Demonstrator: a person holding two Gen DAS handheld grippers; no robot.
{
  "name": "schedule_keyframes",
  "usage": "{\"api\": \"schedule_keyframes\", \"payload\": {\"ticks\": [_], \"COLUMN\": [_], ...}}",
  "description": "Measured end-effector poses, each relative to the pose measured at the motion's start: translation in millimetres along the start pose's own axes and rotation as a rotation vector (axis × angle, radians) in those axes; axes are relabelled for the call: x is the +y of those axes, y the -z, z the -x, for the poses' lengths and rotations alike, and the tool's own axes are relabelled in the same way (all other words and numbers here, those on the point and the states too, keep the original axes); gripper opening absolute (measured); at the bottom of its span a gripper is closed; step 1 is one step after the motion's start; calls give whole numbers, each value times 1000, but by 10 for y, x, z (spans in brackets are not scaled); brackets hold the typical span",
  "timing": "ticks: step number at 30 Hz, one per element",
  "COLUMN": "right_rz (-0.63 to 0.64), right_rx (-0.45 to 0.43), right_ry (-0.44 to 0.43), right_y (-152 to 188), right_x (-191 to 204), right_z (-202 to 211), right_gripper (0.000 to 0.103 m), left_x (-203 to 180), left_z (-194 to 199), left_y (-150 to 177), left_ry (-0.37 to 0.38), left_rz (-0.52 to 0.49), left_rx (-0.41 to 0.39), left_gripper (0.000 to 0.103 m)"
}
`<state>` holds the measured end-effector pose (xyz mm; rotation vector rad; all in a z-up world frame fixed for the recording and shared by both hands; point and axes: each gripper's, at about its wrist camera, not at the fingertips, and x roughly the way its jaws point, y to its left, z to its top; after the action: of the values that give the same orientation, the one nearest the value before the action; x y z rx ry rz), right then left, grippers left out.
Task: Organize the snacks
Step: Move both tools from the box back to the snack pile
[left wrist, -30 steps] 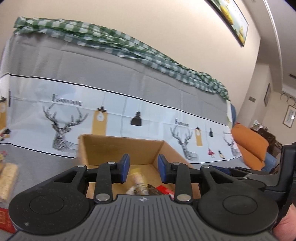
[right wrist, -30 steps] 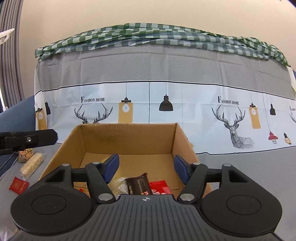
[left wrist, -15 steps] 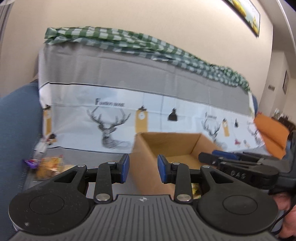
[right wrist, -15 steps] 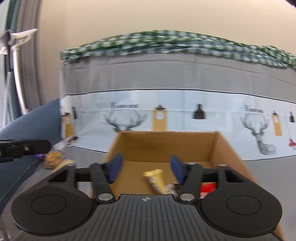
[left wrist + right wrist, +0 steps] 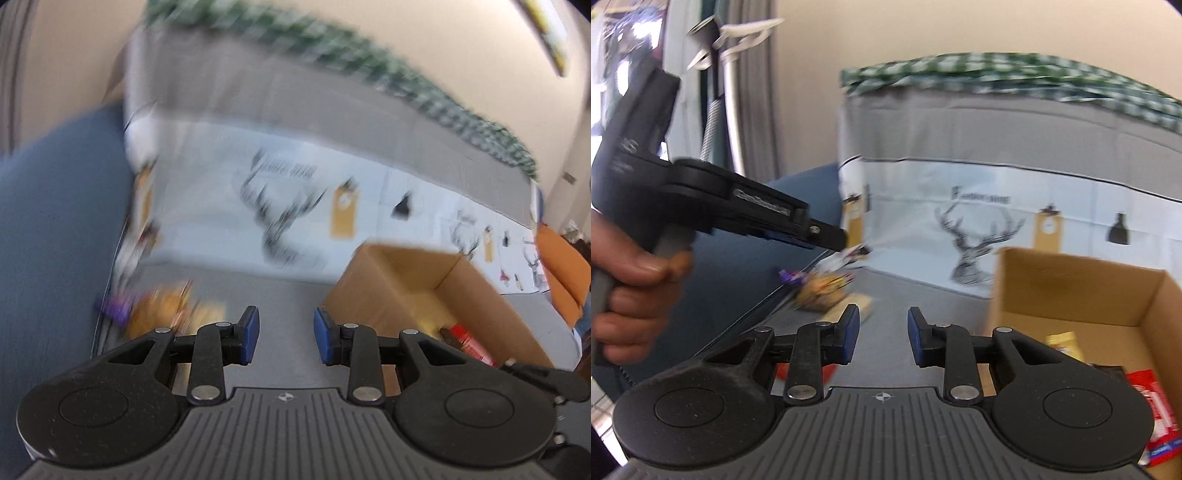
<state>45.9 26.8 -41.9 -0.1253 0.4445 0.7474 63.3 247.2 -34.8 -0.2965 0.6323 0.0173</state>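
Observation:
An open cardboard box stands on the grey cloth, right of both grippers. Inside it lie a red packet and a yellow packet. Loose snacks lie to the left by the blue sofa arm: an orange bag, a purple wrapper and a pale bar. My left gripper is open by a narrow gap over bare cloth, holding nothing. My right gripper has its jaws closing with nothing between them. The left gripper also shows side-on, held by a hand.
A blue sofa arm borders the cloth on the left. A deer-print cover hangs behind, topped by a green checked cloth. An orange cushion lies far right. A metal stand rises at the left.
Both views have swung left, so the box slid from the middle to the right and the loose snacks came into view. The right jaws have narrowed. The left view is now blurred.

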Motion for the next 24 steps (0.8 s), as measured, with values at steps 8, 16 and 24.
{"api": "schedule_keyframes", "payload": {"ticks": [8,16,24], "right_rz": [84,87,-23], "right_rx": [59,189,327], "right_ry": [-76,-79,-55], "right_y": [166,318,511], "right_x": [415,682,727], "right_z": [-449,-1138,-1691], "right_gripper": [40,92,98], "left_x": [451,489,598], "left_z": [18,-42,-47], "left_y": [-30,-48,-69], "left_ry": [-64,-106,-108], "left_rz": [114,122,147], "left_rx": [-11,1,0], "left_gripper": [33,33,34]}}
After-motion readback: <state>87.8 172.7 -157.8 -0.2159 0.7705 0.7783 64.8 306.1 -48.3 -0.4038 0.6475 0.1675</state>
